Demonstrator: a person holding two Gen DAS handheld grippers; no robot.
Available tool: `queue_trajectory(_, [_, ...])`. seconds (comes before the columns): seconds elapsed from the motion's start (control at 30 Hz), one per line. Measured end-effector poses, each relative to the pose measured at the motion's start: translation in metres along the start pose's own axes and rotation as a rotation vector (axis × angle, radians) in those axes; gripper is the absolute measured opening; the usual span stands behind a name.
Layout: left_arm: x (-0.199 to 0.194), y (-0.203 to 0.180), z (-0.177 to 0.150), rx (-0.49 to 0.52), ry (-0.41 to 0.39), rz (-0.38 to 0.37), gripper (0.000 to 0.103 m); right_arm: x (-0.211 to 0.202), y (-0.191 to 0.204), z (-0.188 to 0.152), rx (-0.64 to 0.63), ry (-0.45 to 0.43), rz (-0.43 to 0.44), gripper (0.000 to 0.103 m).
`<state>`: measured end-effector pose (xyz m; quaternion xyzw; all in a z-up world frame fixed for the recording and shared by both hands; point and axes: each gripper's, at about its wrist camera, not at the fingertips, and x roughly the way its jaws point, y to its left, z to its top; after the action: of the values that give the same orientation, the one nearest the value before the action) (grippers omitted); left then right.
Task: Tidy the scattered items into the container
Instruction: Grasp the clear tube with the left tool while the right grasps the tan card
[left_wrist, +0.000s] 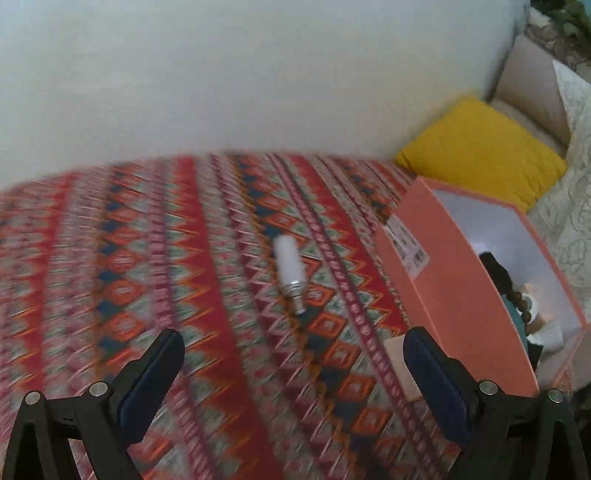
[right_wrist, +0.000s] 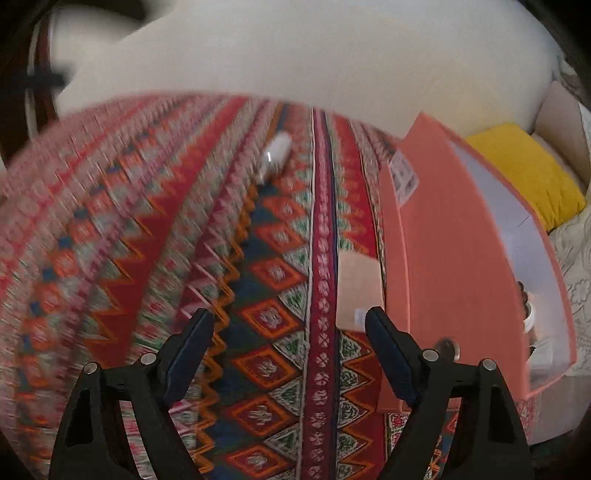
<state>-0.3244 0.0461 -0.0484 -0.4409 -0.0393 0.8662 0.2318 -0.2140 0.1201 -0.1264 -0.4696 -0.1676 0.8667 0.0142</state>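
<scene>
You are looking at a bed covered by a patterned blanket (left_wrist: 155, 266) in red, orange, blue and green stripes of diamonds and zigzags. A white light bulb (left_wrist: 290, 271) lies on its side on the blanket, left of the salmon-pink box (left_wrist: 443, 295), well apart from it, with its metal base towards you. The box stands open-topped on the blanket with a label on its near end. A small tan cardboard piece (right_wrist: 358, 288) lies flat just beside the box's left wall. Beyond the box, a yellow cushion (left_wrist: 484, 151) rests by the wall.
</scene>
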Motion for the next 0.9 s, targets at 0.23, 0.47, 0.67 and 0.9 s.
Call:
queue_trajectory(0.23, [0.138,0.000,0.034,0.013,0.211,0.027,0.098,0.035,0.011,-0.011,-0.140,0.020,-0.124,0.086])
queue_trajectory(0.47, [0.190,-0.013,0.034,0.108,0.140,0.136,0.027,0.043,0.004,-0.009,-0.124,0.007,-0.114,0.089])
queue_trajectory(0.67, [0.139,-0.002,0.010,0.060,0.103,0.008,0.027,0.061,-0.017,0.006,-0.026,-0.025,-0.113,0.088])
queue_trajectory(0.9, [0.059,0.022,-0.053,0.034,0.112,-0.024,0.028,0.086,-0.032,0.018,0.022,-0.055,-0.041,0.082])
